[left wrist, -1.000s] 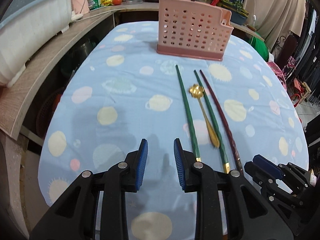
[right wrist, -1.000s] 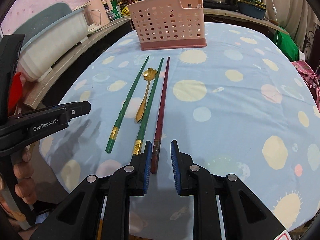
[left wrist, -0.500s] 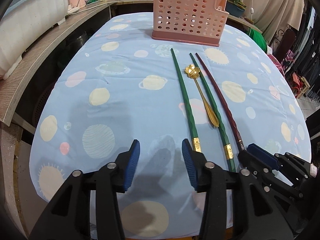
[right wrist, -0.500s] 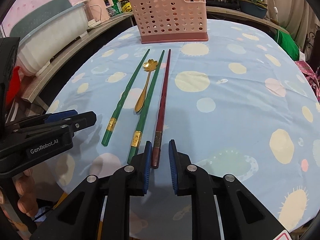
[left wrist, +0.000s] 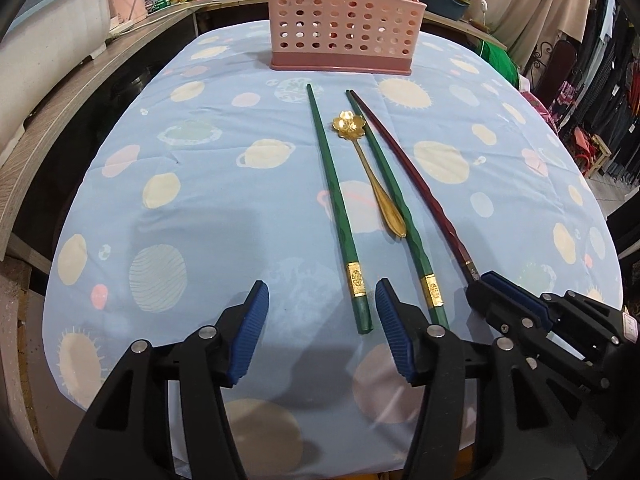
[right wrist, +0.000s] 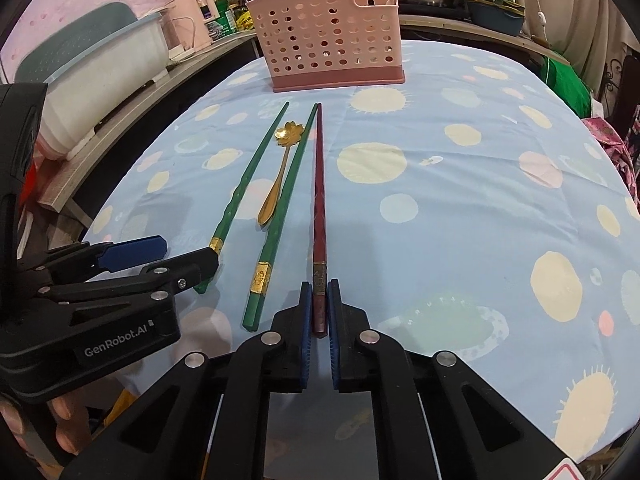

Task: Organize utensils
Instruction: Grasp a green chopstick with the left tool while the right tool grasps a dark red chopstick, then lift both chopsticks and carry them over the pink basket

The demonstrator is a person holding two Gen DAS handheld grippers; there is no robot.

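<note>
All four utensils are out on the surface, none in the pink holder yet, so the task looks barely begun w/ every piece left to move. Red chopstick lies in front of the holder, tip toward it; right gripper is clamped on its near butt end, pads pressing both sides, stick flat on the cloth, not lifted. Just left of it, also pointing at the holder: a green chopstick w/ gold band, then the gold flower spoon touching or nearly touching that stick, bowl end nearest the holder, then the 2nd green chopstick furthest left. Left gripper is low over that outer stick's near end, jaws opening, nothing held; the butt end sits between them, just beside the right-hand pad, not touched as far as I can tell. Holder is well apart from both grippers, at the far end of the surface. Can't see inside it clearly through the holes; seems empty
</note>
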